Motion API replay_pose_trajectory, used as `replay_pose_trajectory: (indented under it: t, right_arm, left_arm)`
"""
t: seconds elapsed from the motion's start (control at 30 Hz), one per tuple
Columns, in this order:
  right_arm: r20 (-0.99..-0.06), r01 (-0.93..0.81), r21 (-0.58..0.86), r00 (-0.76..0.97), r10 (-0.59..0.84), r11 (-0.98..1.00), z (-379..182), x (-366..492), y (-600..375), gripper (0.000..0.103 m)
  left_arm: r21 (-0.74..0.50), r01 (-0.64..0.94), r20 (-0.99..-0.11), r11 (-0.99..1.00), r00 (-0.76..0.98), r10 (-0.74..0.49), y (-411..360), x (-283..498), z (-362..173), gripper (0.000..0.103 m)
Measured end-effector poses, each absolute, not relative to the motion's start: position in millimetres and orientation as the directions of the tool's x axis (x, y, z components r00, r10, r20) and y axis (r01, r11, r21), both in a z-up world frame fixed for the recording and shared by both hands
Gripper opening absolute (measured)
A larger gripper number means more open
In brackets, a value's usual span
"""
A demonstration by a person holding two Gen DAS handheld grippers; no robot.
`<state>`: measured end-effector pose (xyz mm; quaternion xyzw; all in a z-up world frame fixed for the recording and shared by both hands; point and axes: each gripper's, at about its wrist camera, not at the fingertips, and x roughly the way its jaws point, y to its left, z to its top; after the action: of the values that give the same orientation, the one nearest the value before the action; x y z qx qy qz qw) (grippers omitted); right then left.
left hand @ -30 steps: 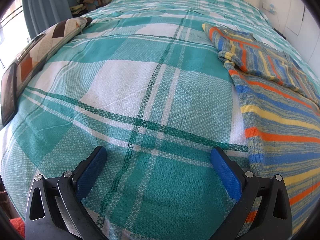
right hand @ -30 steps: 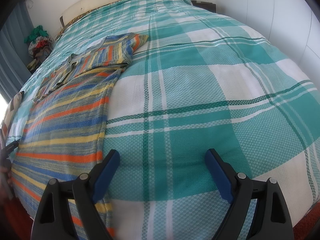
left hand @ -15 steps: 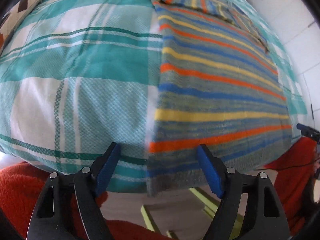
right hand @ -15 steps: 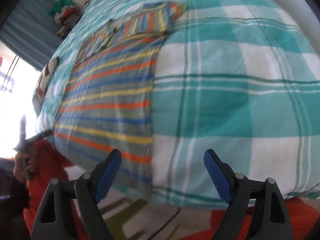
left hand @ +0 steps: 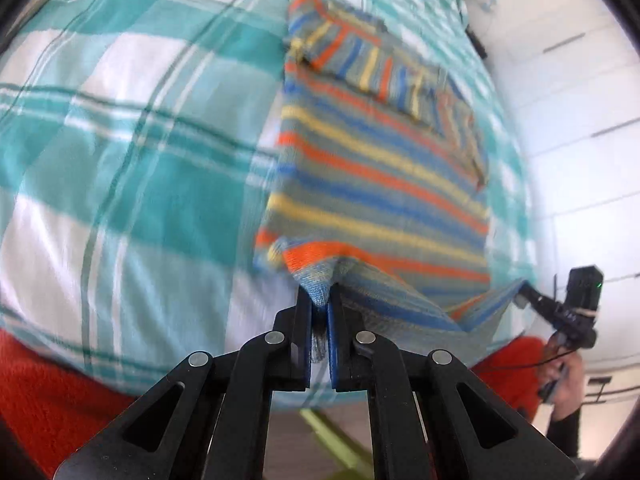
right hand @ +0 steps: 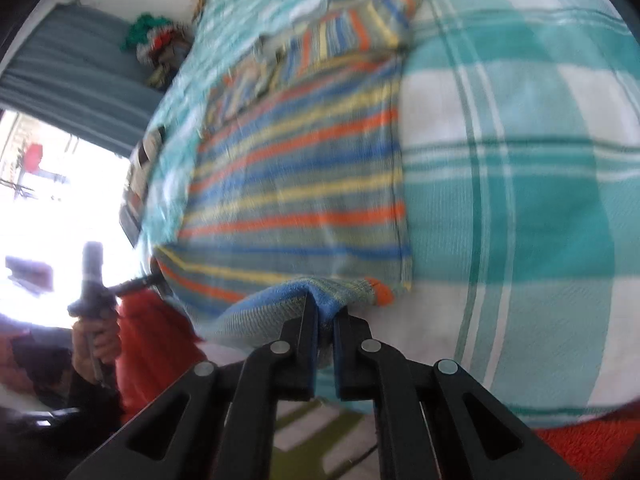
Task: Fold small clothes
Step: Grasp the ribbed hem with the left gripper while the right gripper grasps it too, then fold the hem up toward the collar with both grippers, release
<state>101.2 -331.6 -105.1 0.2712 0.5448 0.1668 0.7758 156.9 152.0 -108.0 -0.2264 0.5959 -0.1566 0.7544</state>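
A striped sweater (left hand: pixel 380 184) in orange, blue, yellow and grey lies flat on the bed, its sleeves folded across the far end. My left gripper (left hand: pixel 319 296) has its jaws closing tight on the near left corner of the hem, pads pressing the knit. In the right wrist view my right gripper (right hand: pixel 326 312) pinches the near right corner of the same sweater (right hand: pixel 304 184), its jaws also closing. The hem sags between the two grips, lifted off the bed edge. Each view shows the other gripper at the far corner: the right gripper (left hand: pixel 524 294) and the left gripper (right hand: pixel 154 280).
The bed wears a teal and white plaid cover (left hand: pixel 120 140). A patterned pillow (right hand: pixel 140 168) lies at its left edge and a pile of clothes (right hand: pixel 156 44) sits by the curtain. Red fabric (left hand: pixel 48 392) and a green-striped mat (right hand: pixel 304 424) lie below. A white wall (left hand: pixel 580 120) is at the right.
Both grippers went from wide open to shut on the sweater's near hem corners. They have risen, lifting the hem off the bed edge.
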Motion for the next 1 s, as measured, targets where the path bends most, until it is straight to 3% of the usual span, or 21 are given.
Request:
replay_pose_trajectory:
  t: [0.2,0.6,0.67,0.7,0.73,0.8,0.87,1.0]
  right_arm:
    - [-0.7,0.1,0.605,0.54,0.468,0.79,-96.0,217.0,-358.1,0.006]
    - [-0.727,0.232,0.631,0.511,0.459,0.74,-147.2,386.6,-375.7,0.006]
    - [-0.734,0.242,0.625,0.505,0.454,0.742,-158.8,399.3,-372.0,0.006]
    - [-0.717,0.237,0.644,0.518,0.466,0.728,-163.6,404.6,-374.9,0.007]
    - [-0.694,0.238,0.668,0.541,0.474,0.705,-166.8,408.1,-379.5,0.009]
    - [-0.64,0.254,0.718,0.608,0.47,0.648,-167.2,408.7,-393.0,0.014]
    - [-0.599,0.265,0.741,0.677,0.429,0.617,-157.3,402.5,-405.4,0.035]
    - [-0.62,0.167,0.685,0.646,0.446,0.709,-127.4,389.8,-400.0,0.039]
  left_arm:
    - [-0.555,-0.033,-0.78,0.831,0.367,-0.506,140.1,289.9,-96.7,0.004]
    - [-0.481,-0.084,-0.844,0.873,0.314,-0.435,94.2,437.6,-142.7,0.006]
    - [-0.475,-0.121,-0.847,0.872,0.33,-0.416,96.7,456.2,-146.1,0.011]
    - [-0.479,-0.16,-0.843,0.863,0.358,-0.401,103.0,465.1,-145.4,0.022]
    - [-0.506,-0.196,-0.825,0.84,0.393,-0.405,111.9,471.0,-143.7,0.041]
    - [-0.568,-0.263,-0.782,0.78,0.469,-0.411,133.2,473.7,-137.1,0.054]
    - [-0.6,-0.269,-0.754,0.754,0.504,-0.42,145.8,466.6,-126.7,0.054]
    - [-0.483,-0.038,-0.796,0.875,0.435,-0.42,125.5,434.0,-105.4,0.055]
